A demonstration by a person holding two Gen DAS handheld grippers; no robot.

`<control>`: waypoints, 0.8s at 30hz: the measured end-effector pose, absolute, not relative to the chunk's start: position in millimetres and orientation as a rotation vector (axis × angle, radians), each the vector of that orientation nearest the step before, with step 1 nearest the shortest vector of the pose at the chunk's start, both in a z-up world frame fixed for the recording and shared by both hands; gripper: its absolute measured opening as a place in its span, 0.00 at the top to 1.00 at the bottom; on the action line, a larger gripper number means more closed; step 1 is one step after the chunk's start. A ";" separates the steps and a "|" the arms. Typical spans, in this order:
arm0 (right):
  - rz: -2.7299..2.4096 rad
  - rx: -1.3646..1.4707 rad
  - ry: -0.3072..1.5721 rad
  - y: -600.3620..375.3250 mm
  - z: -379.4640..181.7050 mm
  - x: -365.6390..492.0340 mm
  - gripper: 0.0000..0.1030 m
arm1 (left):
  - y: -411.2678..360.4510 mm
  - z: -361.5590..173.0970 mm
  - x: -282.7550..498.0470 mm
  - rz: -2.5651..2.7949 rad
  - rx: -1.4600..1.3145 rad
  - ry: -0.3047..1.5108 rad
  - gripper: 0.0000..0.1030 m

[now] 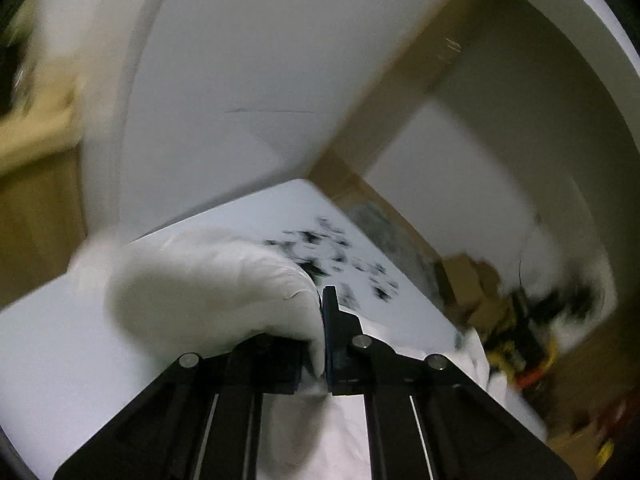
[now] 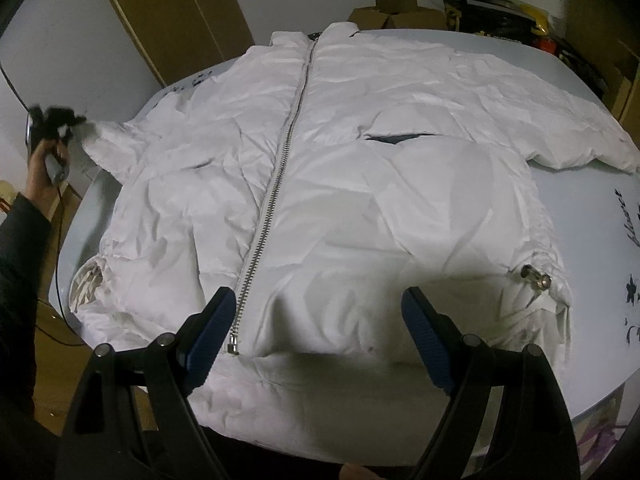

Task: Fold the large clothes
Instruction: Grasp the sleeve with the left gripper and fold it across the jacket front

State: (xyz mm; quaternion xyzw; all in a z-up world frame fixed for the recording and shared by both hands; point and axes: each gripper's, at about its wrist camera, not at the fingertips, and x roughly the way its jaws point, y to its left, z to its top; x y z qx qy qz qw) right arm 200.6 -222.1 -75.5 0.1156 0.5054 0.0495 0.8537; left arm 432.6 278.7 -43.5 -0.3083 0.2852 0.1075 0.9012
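A white puffer jacket (image 2: 360, 184) lies front up on a round white table (image 2: 592, 248), its silver zipper (image 2: 280, 176) closed and the collar at the far side. My left gripper (image 1: 323, 332) is shut on the jacket's left sleeve cuff (image 1: 216, 292) and holds it off the table's left edge; it also shows in the right wrist view (image 2: 56, 124), blurred. My right gripper (image 2: 316, 340) is open and empty, hovering over the jacket's hem with a finger on each side of the lower zipper end.
The table (image 1: 48, 344) has black printed marks (image 1: 344, 256) on its surface. Cardboard boxes (image 2: 400, 12), a fan and clutter stand behind the table. A brown door (image 2: 176, 12) is at the back left. A cable hangs at the left table edge.
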 end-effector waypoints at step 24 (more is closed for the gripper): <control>0.061 0.350 1.051 -263.2 -88.5 189.4 0.17 | -55.1 -168.7 391.3 -0.348 0.023 0.911 0.86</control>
